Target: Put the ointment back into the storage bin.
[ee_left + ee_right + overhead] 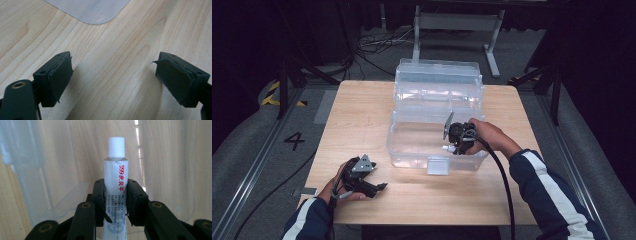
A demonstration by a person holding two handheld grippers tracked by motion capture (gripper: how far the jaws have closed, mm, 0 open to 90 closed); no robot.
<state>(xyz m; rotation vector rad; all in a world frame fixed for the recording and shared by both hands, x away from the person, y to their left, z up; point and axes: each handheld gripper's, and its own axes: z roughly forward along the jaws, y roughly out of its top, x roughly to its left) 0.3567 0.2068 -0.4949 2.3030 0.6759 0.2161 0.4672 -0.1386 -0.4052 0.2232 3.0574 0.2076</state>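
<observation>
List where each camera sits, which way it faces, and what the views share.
High view: above the person's side, facing forward and down on the table; forearms, both claws.
Left gripper view: on the left claw, open over bare wood.
Right gripper view: on the right claw, gripping a tube.
Shared: the clear box.

Dark blue sleeves (546, 186) with white stripes; black tools (382, 187), torn pads (61, 75), trailing black cable (502, 175).

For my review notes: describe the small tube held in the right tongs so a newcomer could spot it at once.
On the wooden table stands a clear plastic box with its lid up. Inside its front part, the right tongs clamp a small white tube. It has a ribbed white cap pointing away from the hand and red print down its side, the one opaque item in the see-through box.
</observation>
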